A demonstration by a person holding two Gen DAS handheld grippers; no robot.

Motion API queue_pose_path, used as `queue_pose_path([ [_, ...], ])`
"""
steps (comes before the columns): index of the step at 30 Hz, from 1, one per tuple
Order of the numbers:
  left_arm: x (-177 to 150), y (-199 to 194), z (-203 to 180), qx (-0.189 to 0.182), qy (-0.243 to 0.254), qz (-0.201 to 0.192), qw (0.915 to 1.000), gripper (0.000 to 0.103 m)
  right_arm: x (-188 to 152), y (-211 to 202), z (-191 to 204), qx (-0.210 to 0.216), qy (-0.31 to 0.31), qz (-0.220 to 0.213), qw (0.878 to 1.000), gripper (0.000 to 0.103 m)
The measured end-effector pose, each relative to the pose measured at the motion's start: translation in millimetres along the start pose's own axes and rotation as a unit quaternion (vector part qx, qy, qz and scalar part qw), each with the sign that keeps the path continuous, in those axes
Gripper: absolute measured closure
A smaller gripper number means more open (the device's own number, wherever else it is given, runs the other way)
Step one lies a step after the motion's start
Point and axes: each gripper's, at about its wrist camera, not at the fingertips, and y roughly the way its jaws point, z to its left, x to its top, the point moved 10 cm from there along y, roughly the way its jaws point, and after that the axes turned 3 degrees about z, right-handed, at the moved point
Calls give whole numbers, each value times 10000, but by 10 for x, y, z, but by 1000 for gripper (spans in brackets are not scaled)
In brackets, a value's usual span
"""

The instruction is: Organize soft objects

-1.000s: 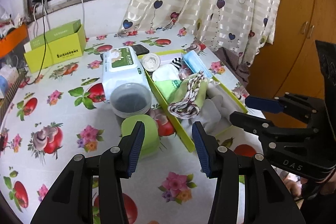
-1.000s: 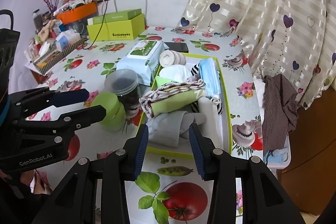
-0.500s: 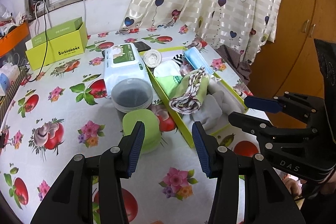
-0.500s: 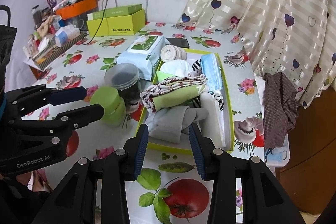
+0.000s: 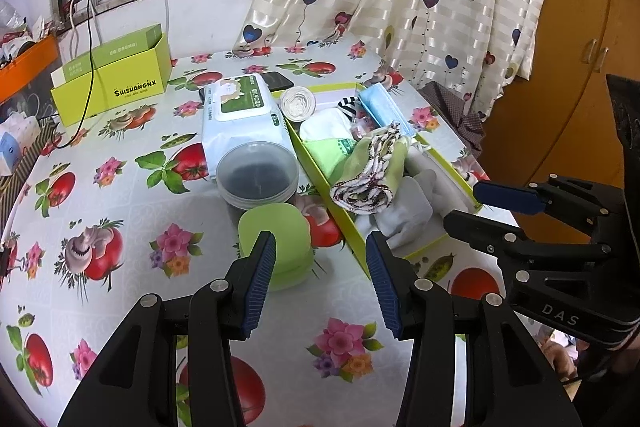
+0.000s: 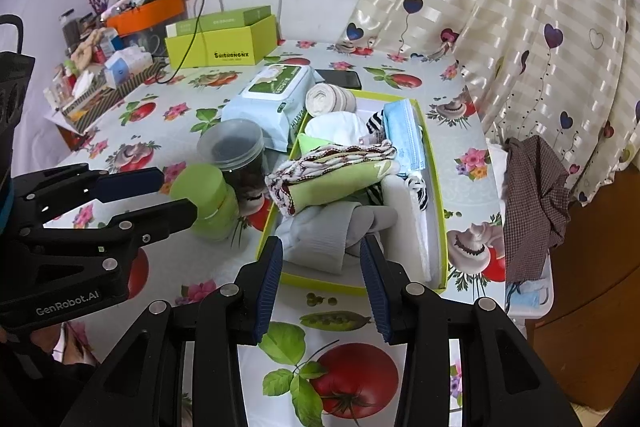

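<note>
Soft things fill the lime-green tray (image 6: 439, 227) on the fruit-print tablecloth (image 5: 120, 211): a folded green cloth with a crocheted edge (image 6: 332, 175) lies on top across the middle, grey socks (image 6: 336, 235) sit bunched at the near end, a blue face mask (image 6: 404, 135) runs along the far right side, and a white bundle (image 6: 336, 125) with a striped scrap sits toward the back. A roll of bandage (image 6: 329, 99) rests on the tray's far corner.

Left of the tray stand a green lidded jar (image 5: 276, 239) and a clear lidded tub (image 5: 258, 179), with a pack of wet wipes (image 5: 240, 119) behind them.

Both claws hover above the table with nothing in them — the left gripper (image 5: 320, 287) gapes wide over the bare cloth beside the green jar, the right gripper (image 6: 322, 285) stands partly open just short of the tray's near wall.
</note>
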Motion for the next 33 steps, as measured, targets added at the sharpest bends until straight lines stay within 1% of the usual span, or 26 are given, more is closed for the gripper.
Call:
queue_pose_path([
  [8,-7,33,9,124,82,12,9999,55,-18,51,7,39,-7,36,10000,64],
  [33,-44,110,-22,74,145,109,9998,55,-38,101,9,76,9,92,9999,64],
])
